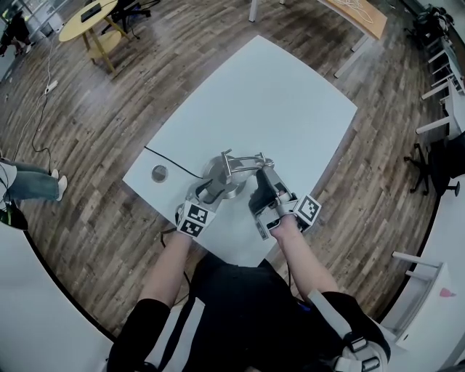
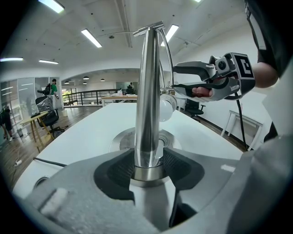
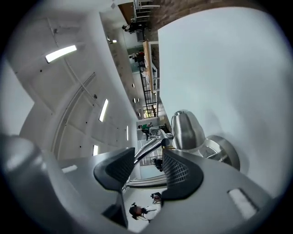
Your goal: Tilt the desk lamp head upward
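Note:
A brushed-metal desk lamp [image 1: 234, 168] stands on its round base [image 1: 218, 178] near the front edge of the white table [image 1: 290, 94]. My left gripper [image 2: 149, 167] is shut on the lamp's upright post [image 2: 149, 91] just above the base. The lamp head [image 3: 187, 130] is a rounded metal shade hanging close over the base [image 3: 224, 154]. My right gripper [image 3: 147, 171] is rolled on its side and open. The thin lamp arm [image 3: 147, 150] runs through the gap between its pads, and neither pad presses on it. In the left gripper view the right gripper [image 2: 183, 77] stands beside the lamp's upper arm.
A black cable [image 1: 171, 161] runs from the lamp to the table's left edge, next to a round grommet [image 1: 159, 173]. A yellow round table [image 1: 87, 22] stands far left, and a person's legs [image 1: 33, 182] show at the left. Office chairs line the right side.

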### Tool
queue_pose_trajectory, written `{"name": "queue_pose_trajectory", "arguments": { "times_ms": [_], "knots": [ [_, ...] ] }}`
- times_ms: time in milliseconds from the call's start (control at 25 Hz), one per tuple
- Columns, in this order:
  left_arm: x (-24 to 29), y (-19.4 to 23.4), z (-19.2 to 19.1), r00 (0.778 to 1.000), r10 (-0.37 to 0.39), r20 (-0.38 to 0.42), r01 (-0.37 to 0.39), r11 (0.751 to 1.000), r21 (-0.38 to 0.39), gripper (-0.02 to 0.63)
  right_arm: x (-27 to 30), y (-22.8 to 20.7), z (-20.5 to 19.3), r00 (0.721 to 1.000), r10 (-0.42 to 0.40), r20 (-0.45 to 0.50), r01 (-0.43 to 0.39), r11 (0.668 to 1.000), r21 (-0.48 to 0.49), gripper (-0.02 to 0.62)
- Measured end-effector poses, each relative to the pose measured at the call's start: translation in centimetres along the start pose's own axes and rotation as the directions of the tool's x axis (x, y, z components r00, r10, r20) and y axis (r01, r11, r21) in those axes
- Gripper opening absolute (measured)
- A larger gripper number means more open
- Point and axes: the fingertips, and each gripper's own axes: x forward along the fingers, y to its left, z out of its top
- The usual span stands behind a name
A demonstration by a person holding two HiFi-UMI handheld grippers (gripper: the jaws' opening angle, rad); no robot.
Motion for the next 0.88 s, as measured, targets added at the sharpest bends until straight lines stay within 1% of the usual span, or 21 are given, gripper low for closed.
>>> {"name": "queue_pose_trajectory", "arguments": {
  "times_ms": [200, 320, 640, 760, 880],
  "knots": [
    [0.1, -0.2, -0.2, 1.0, -0.005, 0.007, 0.005, 1.0, 0.0, 0.204, 0.3, -1.1, 0.4, 0.999, -0.013, 0.053, 0.006, 0.991, 0.136, 0.169],
    [-0.1, -0.2, 0.1, 1.0, 0.0, 0.002, 0.0, 1.0, -0.001, 0.204, 0.6, -1.3, 0.8, 0.997, -0.025, 0.076, 0.011, 0.985, 0.171, 0.152],
    [-0.3, -0.1, 0.1, 1.0, -0.003, -0.005, 0.003, 1.0, 0.001, 0.204, 0.7, -1.3, 0.7, 0.997, -0.031, 0.066, 0.019, 0.984, 0.176, 0.142],
    [-0.3, -0.1, 0.1, 1.0, -0.006, -0.009, 0.006, 1.0, 0.003, 0.204, 0.6, -1.0, 0.7, 0.997, -0.036, 0.069, 0.025, 0.988, 0.152, 0.126],
    [-0.3, -0.3, 0.0, 1.0, -0.01, -0.009, 0.01, 1.0, 0.006, 0.202, 0.3, -0.7, 0.8, 0.996, -0.041, 0.078, 0.032, 0.993, 0.115, 0.126]
  ]
}}
